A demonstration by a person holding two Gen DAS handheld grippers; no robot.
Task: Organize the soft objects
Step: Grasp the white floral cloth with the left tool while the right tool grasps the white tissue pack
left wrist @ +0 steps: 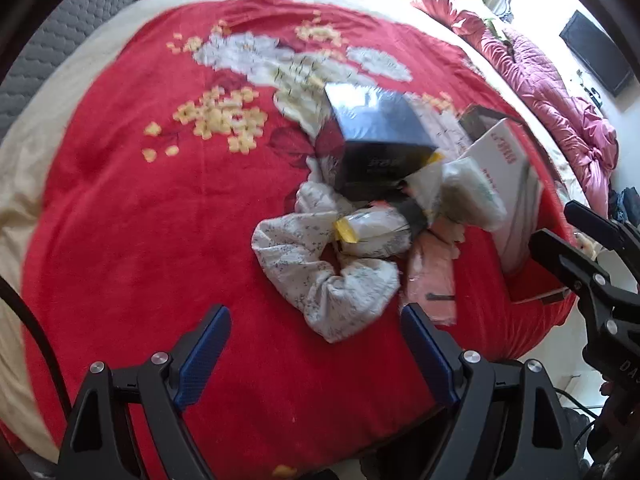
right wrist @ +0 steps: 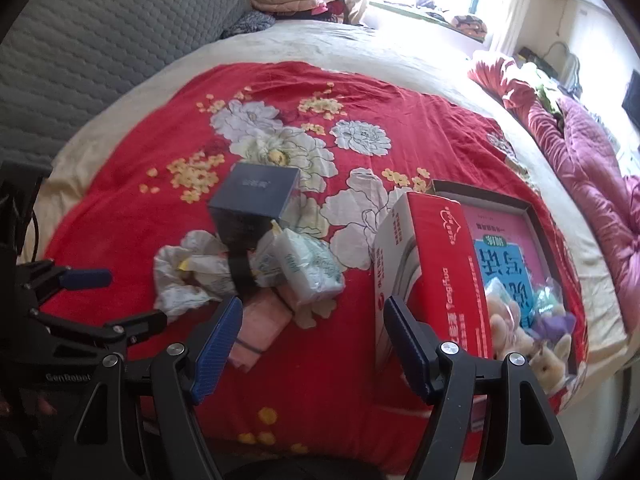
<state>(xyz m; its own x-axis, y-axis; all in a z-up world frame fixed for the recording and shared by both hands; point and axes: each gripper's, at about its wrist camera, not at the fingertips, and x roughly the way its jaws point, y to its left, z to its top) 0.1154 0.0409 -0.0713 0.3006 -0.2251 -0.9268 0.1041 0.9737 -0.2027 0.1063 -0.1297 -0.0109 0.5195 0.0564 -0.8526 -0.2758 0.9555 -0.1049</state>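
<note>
Soft objects heaped mid-blanket: white floral scrunchie [left wrist: 320,276], plastic-wrapped packets [right wrist: 308,268], folded pink cloth [right wrist: 260,324], all touching, spilling from under a dark blue box [right wrist: 256,200]. Probably dumped together for sorting. To the right, a red and white carton [right wrist: 432,276] on edge against an open tray [right wrist: 536,224] already holding plush toys [right wrist: 532,340], likely the destination. Carton lettering partly legible, seemingly "Tonghua"; tray's large Chinese characters upside down, unread. Left gripper [left wrist: 316,356] wide open, empty, near the scrunchie. Right gripper [right wrist: 312,344] likewise spread, gripping nothing, between pink cloth and carton. "GenRobot" printed on the gripper body. Red floral blanket [right wrist: 120,184] beneath.
</note>
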